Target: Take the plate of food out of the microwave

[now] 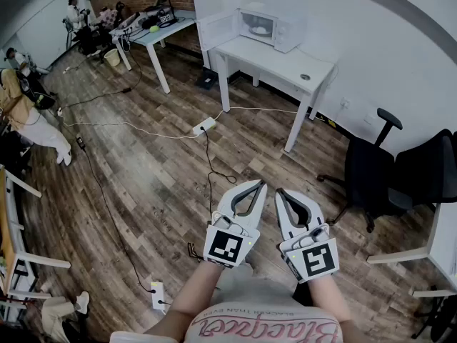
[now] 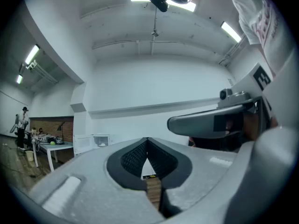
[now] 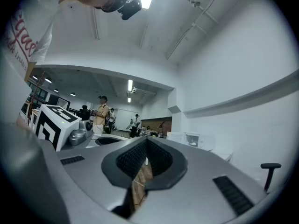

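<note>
Both grippers are held low and near, side by side over the wood floor (image 1: 157, 184), well apart from the task's things. The left gripper (image 1: 261, 184) has its jaws closed tip to tip with nothing between them; only floor shows through the gap behind the pads. The right gripper (image 1: 280, 191), just to its right, is likewise closed and empty. Far across the room, the microwave (image 1: 275, 26) sits on a white table (image 1: 285, 66) against the far wall, and its door (image 1: 216, 28) is swung open to the left. The plate (image 1: 260, 29) lies inside the microwave; what is on it is too small to tell. A small round thing (image 1: 305, 77) lies on the right part of the table. A power strip (image 1: 203, 126) lies on the floor between the grippers and the table, with cables running from it. A black chair (image 1: 389, 170) stands to the right. A person (image 1: 25, 109) stands at the far left.
</note>
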A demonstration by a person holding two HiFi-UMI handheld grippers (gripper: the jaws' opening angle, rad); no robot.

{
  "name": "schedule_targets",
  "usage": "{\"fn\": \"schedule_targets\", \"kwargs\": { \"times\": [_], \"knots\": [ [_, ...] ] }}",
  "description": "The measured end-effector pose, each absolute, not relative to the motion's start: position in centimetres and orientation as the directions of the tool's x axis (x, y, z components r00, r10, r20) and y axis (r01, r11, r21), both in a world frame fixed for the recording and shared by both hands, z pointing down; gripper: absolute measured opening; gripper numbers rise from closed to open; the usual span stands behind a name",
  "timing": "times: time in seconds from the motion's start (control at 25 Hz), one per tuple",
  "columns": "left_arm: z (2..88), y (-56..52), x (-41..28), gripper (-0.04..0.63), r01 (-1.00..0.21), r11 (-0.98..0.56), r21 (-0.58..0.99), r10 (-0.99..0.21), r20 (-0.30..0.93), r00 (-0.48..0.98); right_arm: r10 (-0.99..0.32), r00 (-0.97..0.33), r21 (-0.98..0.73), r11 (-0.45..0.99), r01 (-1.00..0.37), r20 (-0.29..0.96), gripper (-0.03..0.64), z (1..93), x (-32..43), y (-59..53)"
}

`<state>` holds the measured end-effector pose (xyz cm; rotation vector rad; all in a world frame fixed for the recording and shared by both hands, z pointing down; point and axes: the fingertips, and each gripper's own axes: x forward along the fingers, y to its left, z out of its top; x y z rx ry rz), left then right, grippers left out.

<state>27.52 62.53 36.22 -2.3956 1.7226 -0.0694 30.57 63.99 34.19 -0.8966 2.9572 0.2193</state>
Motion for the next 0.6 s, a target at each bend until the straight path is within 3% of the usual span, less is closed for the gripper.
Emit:
{"fn": "schedule_targets", "kwargs": {
  "times": [0.2, 0.6],
  "knots": [
    [34.1, 63.7, 31.9, 0.005, -0.946, -0.295, -0.131, -0.937, -0.152, 0.313, -0.579, -0.809, 0.171, 0.791, -0.588, -0.103, 0.011, 33.3, 34.5, 64.8],
    [34.4, 67.9, 33.2, 0.005, -0.953, -0.266, -0.143, -0.946, -0.151, 0.287, -0.525, -0.848, 0.145, 0.836, -0.53, -0.075, 0.011, 34.5, 35.8, 69.5]
  ]
}}
